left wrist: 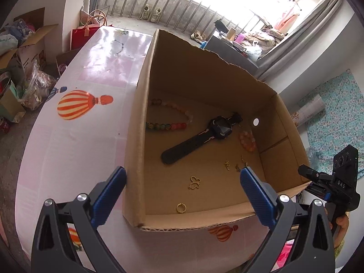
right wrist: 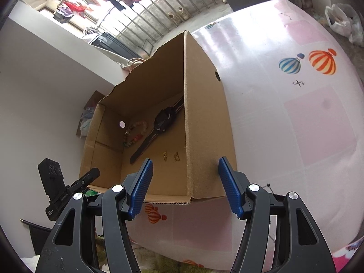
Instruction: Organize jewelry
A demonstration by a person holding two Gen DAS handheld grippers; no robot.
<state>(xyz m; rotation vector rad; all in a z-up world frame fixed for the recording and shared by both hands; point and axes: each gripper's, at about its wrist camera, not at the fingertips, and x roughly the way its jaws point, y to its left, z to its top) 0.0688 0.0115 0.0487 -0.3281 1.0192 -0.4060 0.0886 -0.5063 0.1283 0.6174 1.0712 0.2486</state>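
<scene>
An open cardboard box (left wrist: 136, 118) stands on the table. Inside lie a black watch (left wrist: 204, 136), a string of coloured beads (left wrist: 166, 126), an orange bead bracelet (left wrist: 248, 141), a gold butterfly charm (left wrist: 193, 182), a gold ring (left wrist: 181, 208) and small gold pieces (left wrist: 227, 165). My left gripper (left wrist: 183, 173) hovers open over the box's near left corner, holding nothing. My right gripper (right wrist: 186, 161) is open above the box's (right wrist: 204, 136) near right wall, apart from it. The right wrist view also shows the watch (right wrist: 162, 119), the beads (right wrist: 136, 134) and the gold pieces (right wrist: 170, 155).
The table wears a glossy pink cloth with hot-air balloons (left wrist: 75, 107). Boxes and bags (left wrist: 20, 68) crowd the floor on the left. A railing and a bright window (left wrist: 204, 4) lie beyond. A hand (left wrist: 341, 223) grips the other tool at the right edge.
</scene>
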